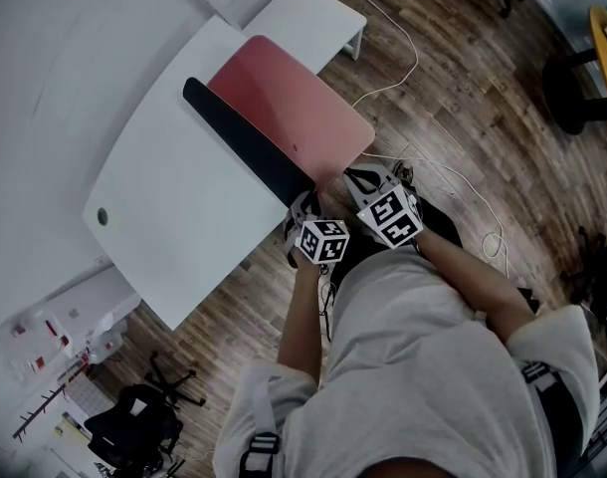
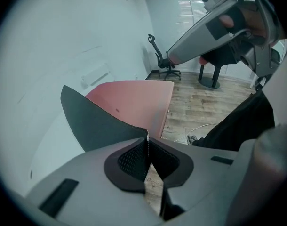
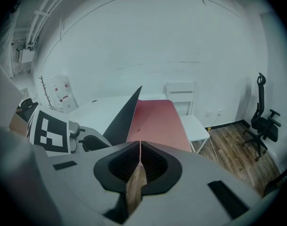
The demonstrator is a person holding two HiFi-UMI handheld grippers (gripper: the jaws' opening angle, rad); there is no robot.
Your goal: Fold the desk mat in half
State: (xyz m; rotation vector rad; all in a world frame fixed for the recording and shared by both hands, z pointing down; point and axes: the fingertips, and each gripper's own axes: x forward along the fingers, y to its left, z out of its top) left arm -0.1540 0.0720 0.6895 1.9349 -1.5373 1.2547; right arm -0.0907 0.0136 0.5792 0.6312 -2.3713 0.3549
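White tabletop point(image 1: 174, 207) carries pink desk mat point(image 1: 299, 108), its near edge lifted with the black underside showing. Left tongs point(image 2: 147, 138) and right tongs point(image 3: 140, 147), the 2 close together, each pinch that raised edge.

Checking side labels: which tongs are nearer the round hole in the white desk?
Left. The left tongs grip the desk mat on the side toward the hole; the right tongs grip it farther off.
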